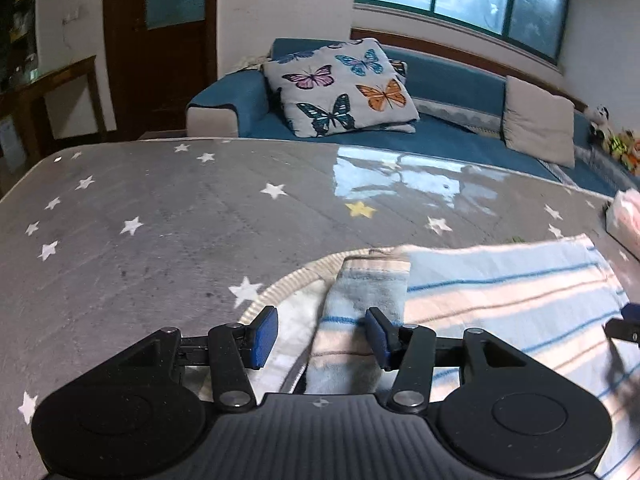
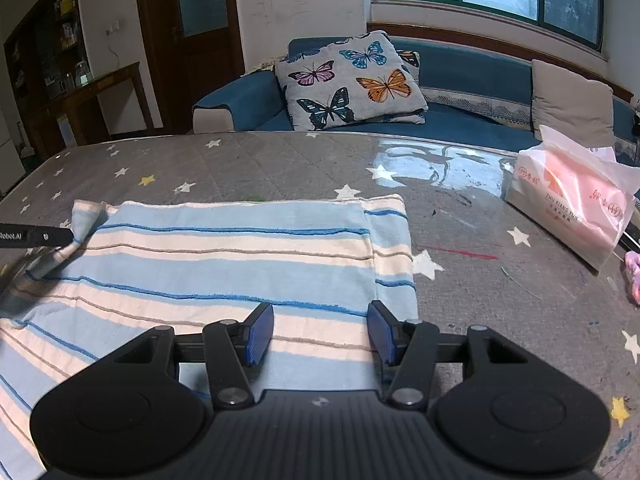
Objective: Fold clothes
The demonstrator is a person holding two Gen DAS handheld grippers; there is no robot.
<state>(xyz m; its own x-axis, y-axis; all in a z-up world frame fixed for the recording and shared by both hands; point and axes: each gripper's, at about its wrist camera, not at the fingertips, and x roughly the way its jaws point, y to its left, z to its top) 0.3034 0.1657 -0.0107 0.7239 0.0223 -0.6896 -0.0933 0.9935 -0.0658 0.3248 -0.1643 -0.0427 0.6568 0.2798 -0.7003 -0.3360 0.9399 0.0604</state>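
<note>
Left gripper (image 1: 322,336) jaws part-open around bunched striped cloth (image 1: 362,292), pads unpressed; right gripper (image 2: 320,332) part-open, empty: fold may slump

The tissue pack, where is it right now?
In the right wrist view the tissue pack sits on the star-patterned table cover at far right, apart from the striped towel, before the blue sofa.
</note>
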